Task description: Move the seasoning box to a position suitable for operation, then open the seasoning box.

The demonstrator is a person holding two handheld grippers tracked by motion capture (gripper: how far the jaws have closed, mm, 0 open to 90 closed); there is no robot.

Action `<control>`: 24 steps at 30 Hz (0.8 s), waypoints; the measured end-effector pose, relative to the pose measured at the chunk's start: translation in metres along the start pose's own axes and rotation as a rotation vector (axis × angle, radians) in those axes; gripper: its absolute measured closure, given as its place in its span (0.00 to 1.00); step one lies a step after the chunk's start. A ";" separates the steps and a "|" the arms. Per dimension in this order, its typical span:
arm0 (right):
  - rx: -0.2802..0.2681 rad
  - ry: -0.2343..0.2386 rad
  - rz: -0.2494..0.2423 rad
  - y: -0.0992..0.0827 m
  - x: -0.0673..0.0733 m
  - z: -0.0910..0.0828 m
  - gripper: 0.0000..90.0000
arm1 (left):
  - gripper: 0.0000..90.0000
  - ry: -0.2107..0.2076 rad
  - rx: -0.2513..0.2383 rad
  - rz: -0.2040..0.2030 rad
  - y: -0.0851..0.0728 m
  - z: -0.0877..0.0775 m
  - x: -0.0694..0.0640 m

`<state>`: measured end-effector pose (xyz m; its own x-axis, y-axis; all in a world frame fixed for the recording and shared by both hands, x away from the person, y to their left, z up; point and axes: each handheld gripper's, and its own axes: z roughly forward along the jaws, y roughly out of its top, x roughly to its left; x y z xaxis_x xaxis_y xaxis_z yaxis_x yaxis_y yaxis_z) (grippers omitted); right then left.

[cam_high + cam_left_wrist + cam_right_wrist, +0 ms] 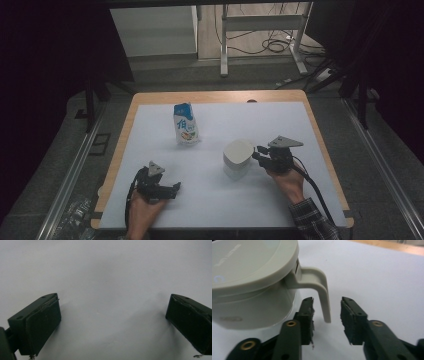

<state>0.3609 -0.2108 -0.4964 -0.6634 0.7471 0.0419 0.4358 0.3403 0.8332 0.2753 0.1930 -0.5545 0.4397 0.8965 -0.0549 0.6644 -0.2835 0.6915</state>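
A smooth white sheet is covering the wooden bench (125, 131). The squat, rounded beige lidded cup (237, 158) is standing upright right of centre, its hooked handle (319, 287) lying between the right hand-held gripper's (327, 315) parted jaws. The left hand-held gripper (112, 322) is gaping wide.

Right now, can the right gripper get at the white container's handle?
Probably yes: the right gripper is open, its jaws either side of the handle of the white container, nothing between them.
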 end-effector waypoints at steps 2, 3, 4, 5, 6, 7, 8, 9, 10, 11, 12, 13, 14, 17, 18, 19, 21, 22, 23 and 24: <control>0.022 0.021 0.006 0.000 -0.002 -0.002 0.65 | 0.00 0.000 0.000 0.000 0.000 0.000 0.000; 0.022 0.021 0.006 0.000 -0.002 -0.002 0.65 | 0.00 0.000 0.000 0.000 0.000 0.000 0.000; 0.028 0.027 0.015 0.000 -0.004 -0.005 0.65 | 0.00 0.000 0.000 0.000 0.000 0.000 0.000; 0.028 0.027 0.015 0.000 -0.004 -0.005 0.65 | 0.00 0.000 0.000 0.000 0.000 0.000 0.000; 0.028 0.035 0.025 0.001 -0.005 -0.007 0.63 | 0.00 0.000 0.000 0.000 0.000 0.000 0.000; 0.028 0.035 0.025 0.001 -0.005 -0.007 0.63 | 0.00 0.000 0.000 0.000 0.000 0.000 0.000; 0.022 0.009 0.023 0.002 -0.006 -0.010 0.61 | 0.00 0.000 0.000 0.000 0.000 0.000 0.000; 0.022 0.009 0.023 0.002 -0.006 -0.010 0.61 | 0.00 0.000 0.000 0.000 0.000 0.000 0.000; 0.020 0.004 0.020 0.002 -0.006 -0.011 0.61 | 0.00 0.000 0.000 0.000 0.000 0.000 0.000; 0.023 -0.003 0.010 0.004 -0.007 -0.014 0.59 | 0.00 0.000 0.000 0.000 0.000 0.000 0.000; 0.022 -0.001 0.004 0.005 -0.007 -0.015 0.59 | 0.00 0.000 0.000 0.000 0.000 0.000 0.000; 0.021 -0.005 0.002 0.006 -0.008 -0.016 0.59 | 0.00 0.000 0.000 0.000 0.000 0.000 0.000; 0.023 -0.006 -0.002 0.006 -0.008 -0.017 0.60 | 0.00 0.000 0.000 0.000 0.000 0.000 0.000; 0.028 0.001 0.002 0.008 -0.009 -0.018 0.63 | 0.00 0.001 0.000 0.000 0.000 0.000 0.000; 0.021 0.015 0.008 0.010 -0.011 -0.020 0.67 | 0.00 0.000 -0.001 -0.001 0.000 0.000 0.000; 0.021 0.015 0.008 0.010 -0.011 -0.020 0.67 | 0.00 0.000 -0.001 -0.001 0.000 0.000 0.000; 0.016 0.022 0.010 0.013 -0.012 -0.023 0.75 | 0.00 -0.001 0.000 -0.001 0.000 0.000 0.000; 0.014 0.024 0.010 0.014 -0.013 -0.024 0.78 | 0.00 -0.001 0.000 -0.001 0.000 0.000 0.000; 0.013 0.032 0.009 0.016 -0.013 -0.025 0.80 | 0.00 0.000 0.000 0.000 0.000 0.000 0.000; 0.012 0.036 0.011 0.017 -0.013 -0.025 0.83 | 0.00 0.000 -0.002 -0.001 0.000 0.000 0.000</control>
<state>0.3620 -0.2292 -0.4686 -0.6800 0.7298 0.0705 0.4501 0.3396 0.8259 0.2753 0.1930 -0.5546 0.4394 0.8966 -0.0553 0.6635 -0.2824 0.6929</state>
